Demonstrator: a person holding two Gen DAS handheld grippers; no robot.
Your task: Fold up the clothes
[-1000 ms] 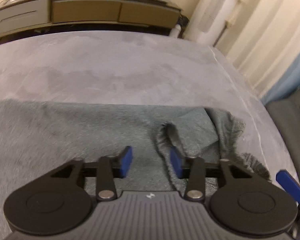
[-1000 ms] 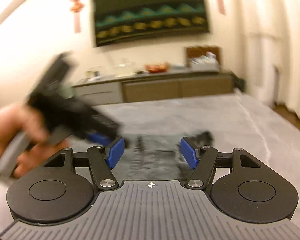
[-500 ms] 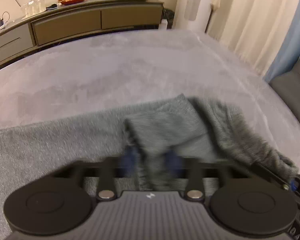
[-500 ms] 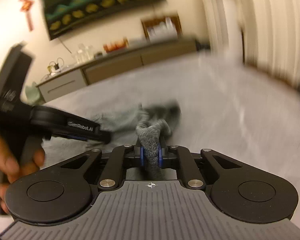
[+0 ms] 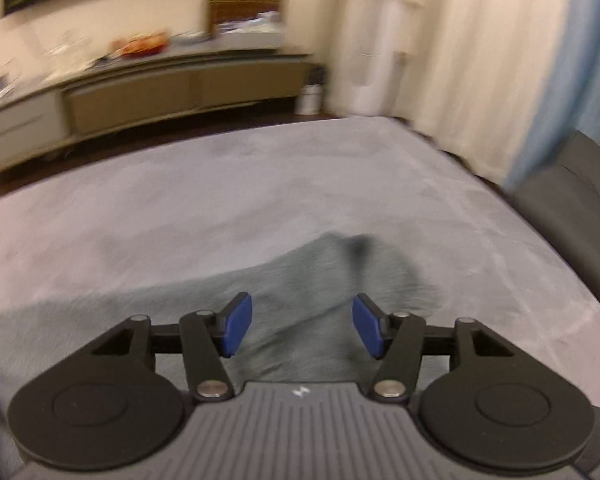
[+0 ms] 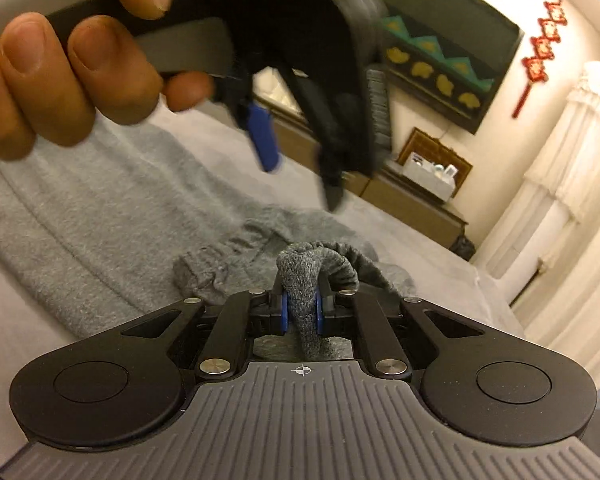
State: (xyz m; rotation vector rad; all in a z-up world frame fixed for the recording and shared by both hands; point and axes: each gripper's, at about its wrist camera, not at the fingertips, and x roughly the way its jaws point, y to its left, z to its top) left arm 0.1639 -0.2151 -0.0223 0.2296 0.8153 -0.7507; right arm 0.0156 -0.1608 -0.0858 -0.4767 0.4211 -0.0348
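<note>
Left wrist view: the left gripper (image 5: 302,330) hangs spread and empty above the grey garment (image 5: 148,320) lying on the bed (image 5: 260,184).

Right wrist view: the right gripper (image 6: 300,314) pinches a bunched fold of it; the knit looks soft, light and floppy, so I judge hems or corners best.

Warm, dim, motion-blurred (fisheye-warped edges)

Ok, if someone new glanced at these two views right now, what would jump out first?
In the right wrist view, the right hand-held gripper is shut on a bunched fold of the grey garment, dead centre. Above it, the person's left hand swings the left hand-held gripper across the top. In the left wrist view, that gripper hangs open over the garment on the grey bed.
</note>
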